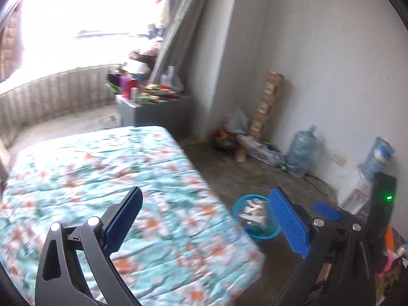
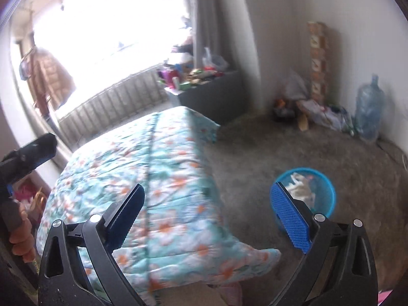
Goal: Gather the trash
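The floral turquoise quilted bed cover (image 1: 102, 173) fills the left. Both the left gripper (image 1: 206, 219) and right gripper (image 2: 207, 216) gape wide, empty. The round blue mesh wastebasket (image 2: 329, 186), paper-filled, sits on the floor lower right, nearer the right gripper.

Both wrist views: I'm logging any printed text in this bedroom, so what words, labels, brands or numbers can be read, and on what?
None can be read.
Tall printed carton leaning against the wall: panels of pictures and print, too blurred to read.
Flat printed box on the floor by the wall: print too small and blurred.
Water jug: no readable label.
Items on the grey cabinet: packaging too small to read.
Blue trash basket: no lettering visible.
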Available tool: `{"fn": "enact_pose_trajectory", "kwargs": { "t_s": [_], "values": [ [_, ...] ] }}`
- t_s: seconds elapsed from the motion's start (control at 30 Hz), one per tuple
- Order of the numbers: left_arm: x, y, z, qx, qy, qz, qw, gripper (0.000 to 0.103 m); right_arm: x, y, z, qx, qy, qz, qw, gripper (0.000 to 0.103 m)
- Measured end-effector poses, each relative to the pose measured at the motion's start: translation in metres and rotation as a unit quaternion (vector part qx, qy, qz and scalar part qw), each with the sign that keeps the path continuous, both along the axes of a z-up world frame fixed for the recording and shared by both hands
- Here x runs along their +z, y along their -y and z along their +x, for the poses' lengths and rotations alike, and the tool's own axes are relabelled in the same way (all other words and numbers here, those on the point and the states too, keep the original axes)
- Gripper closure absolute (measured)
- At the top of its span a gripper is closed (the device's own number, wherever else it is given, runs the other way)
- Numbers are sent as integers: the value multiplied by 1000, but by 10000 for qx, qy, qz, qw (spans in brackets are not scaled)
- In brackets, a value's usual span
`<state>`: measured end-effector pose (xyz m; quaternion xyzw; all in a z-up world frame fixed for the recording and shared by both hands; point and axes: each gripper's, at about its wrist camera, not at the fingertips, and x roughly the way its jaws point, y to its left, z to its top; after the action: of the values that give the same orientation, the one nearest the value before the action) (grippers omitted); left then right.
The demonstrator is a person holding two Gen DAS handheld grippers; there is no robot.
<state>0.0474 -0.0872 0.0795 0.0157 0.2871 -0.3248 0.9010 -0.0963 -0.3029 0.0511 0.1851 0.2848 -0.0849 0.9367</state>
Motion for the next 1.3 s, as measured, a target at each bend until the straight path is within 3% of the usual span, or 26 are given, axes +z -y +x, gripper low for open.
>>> {"fn": "enact_pose_trajectory", "kwargs": {
  "t_s": [0.2, 0.4, 0.47, 0.57, 0.7, 0.83, 1.13, 1.3],
  "values": [
    [-9, -52, -22, 836, 226, 376, 9955, 5, 22, -52, 2, 434, -39, -406, 9982, 8],
    [-34, -86, -40, 1841, 343, 970, 9775, 5, 16, -91, -4, 336, -585, -1184, 9907, 8],
    [-45, -92, -42, 1987, 176, 1229, 9722, 5, 2, -101, -4, 346, -995, -1444, 9839, 8],
    [-70, -99, -44, 2205, -339, 1346, 9655, 5, -17, -105, -8, 419, -1411, -1356, 9798, 8],
    [-90, -100, -52, 2344, -781, 1294, 9603, 5, -30, -102, -16, 387, -1611, -1061, 9805, 8],
    [-104, -92, -52, 2308, -1148, 1379, 9563, 6, -33, -95, -20, 146, -1709, -1234, 9774, 8],
    [-107, -78, -51, 2396, -1254, 1554, 9501, 5, -38, -74, -30, -155, -1798, -1402, 9735, 8],
    [-105, -66, -53, 2293, -1180, 1634, 9522, 6, -40, -66, -34, -253, -1824, -1400, 9729, 8]
  ]
}}
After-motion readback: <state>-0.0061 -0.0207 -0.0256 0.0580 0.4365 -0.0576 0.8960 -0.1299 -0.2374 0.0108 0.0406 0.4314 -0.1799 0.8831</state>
